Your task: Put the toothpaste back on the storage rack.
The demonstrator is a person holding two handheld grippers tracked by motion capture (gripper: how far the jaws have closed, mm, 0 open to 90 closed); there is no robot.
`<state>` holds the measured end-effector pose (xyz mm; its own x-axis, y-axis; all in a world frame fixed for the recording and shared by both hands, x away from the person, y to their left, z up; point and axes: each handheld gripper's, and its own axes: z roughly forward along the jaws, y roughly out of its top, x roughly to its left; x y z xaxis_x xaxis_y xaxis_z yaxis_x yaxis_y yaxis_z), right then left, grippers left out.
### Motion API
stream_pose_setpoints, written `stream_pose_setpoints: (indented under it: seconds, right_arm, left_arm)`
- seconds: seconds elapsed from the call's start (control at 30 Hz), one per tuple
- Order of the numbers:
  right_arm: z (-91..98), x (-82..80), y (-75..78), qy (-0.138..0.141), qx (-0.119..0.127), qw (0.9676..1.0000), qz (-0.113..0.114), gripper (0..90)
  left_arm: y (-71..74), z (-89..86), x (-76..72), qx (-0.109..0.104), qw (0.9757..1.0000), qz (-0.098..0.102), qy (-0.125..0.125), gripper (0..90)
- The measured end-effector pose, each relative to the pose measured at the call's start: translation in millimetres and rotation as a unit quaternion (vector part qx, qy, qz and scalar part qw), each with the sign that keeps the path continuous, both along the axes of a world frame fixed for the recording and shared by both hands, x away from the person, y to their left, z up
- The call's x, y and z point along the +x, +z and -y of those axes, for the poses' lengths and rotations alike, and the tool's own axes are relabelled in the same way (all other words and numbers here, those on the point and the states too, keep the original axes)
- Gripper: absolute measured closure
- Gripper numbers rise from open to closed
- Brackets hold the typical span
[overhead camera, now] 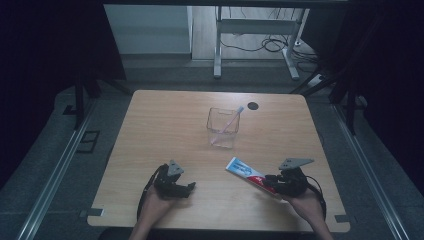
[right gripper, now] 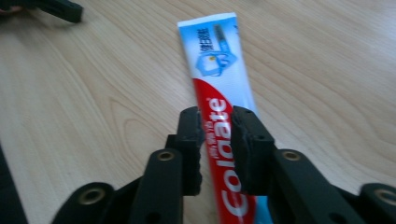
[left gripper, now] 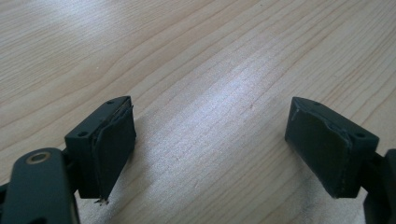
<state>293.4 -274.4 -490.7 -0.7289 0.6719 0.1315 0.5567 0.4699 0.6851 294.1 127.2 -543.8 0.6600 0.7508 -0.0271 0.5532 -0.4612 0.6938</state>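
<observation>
Right gripper clamped across toothpaste tube, near table front right; tube flat end points toward clear cup holding toothbrush; left gripper jaws wide apart over bare wood, front left.

Looks like a lab / recording setup, not a home. Bare light-wood table stands alone on grey carpet, w/ a round cable grommet near its far edge. Dark curtains close off both sides. Metal floor rails run along the table's left & right. Past the far edge: white metal desk legs, loose black cables on the floor, a white cabinet. Dim, staged lighting.
</observation>
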Motion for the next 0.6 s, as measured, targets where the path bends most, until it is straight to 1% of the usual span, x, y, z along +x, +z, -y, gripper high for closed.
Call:
stream_pose_setpoints:
  seconds: [0.07, 0.17, 0.3, 0.33, 0.47, 0.6]
  right_arm:
    - [0.2, 1.9, 1.6, -0.001, -0.015, 0.9999, 0.000, 66.5]
    - [-0.7, 5.3, 2.6, -0.002, -0.035, 0.9994, -0.006, 61.3]
    - [-3.1, 11.6, 1.6, 0.002, -0.052, 0.9984, -0.022, 56.5]
    - [-5.0, 13.2, 0.9, 0.004, -0.058, 0.9979, -0.029, 55.7]
    - [-10.9, 19.4, -2.8, 0.012, -0.082, 0.9959, -0.036, 53.8]
    - [-17.2, 25.9, -4.5, 0.019, -0.097, 0.9939, -0.048, 51.5]
  left_arm:
    - [0.0, 0.0, 0.0, 0.000, 1.0000, 0.000, 0.000, 16.2]
    - [0.0, 0.0, 0.0, 0.000, 1.0000, 0.000, 0.000, 16.2]
    - [0.0, 0.0, 0.1, 0.000, 1.0000, 0.000, 0.000, 16.2]
    - [0.1, -0.1, 0.1, 0.001, 1.0000, 0.000, -0.001, 16.2]
    - [0.0, -0.1, 0.1, 0.000, 1.0000, 0.000, 0.000, 16.2]
    - [0.0, -0.1, 0.1, 0.000, 1.0000, 0.000, 0.000, 16.2]
